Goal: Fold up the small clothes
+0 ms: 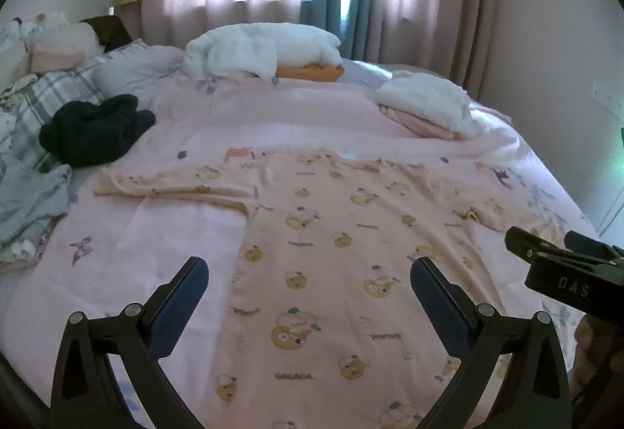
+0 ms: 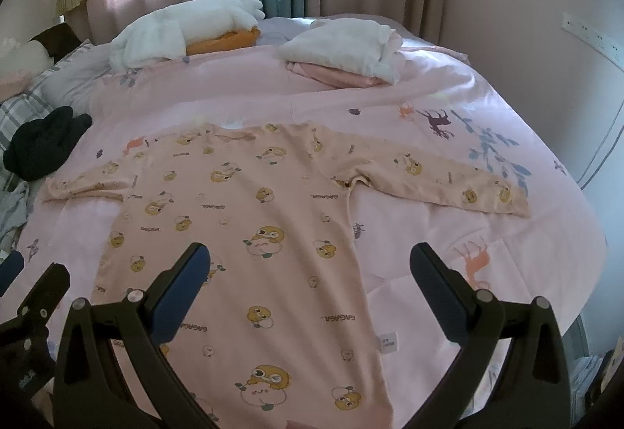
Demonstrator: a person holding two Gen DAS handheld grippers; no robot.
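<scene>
A small pink long-sleeved top [image 1: 323,257] with yellow cartoon prints lies spread flat on the pink bed cover [image 1: 163,234], both sleeves stretched out sideways. It also shows in the right wrist view [image 2: 241,234], with a white label near its right hem. My left gripper [image 1: 310,273] is open and empty, hovering over the top's lower body. My right gripper [image 2: 310,265] is open and empty over the top's lower right side. The right gripper's black body shows at the right edge of the left wrist view [image 1: 565,265].
A black garment [image 1: 93,130] lies bunched at the left. Two folded stacks stand at the back: white on orange [image 1: 265,50] and white on pink [image 1: 429,105]. Pillows and loose grey cloth [image 1: 27,202] lie left. Curtains and a wall close the back and right.
</scene>
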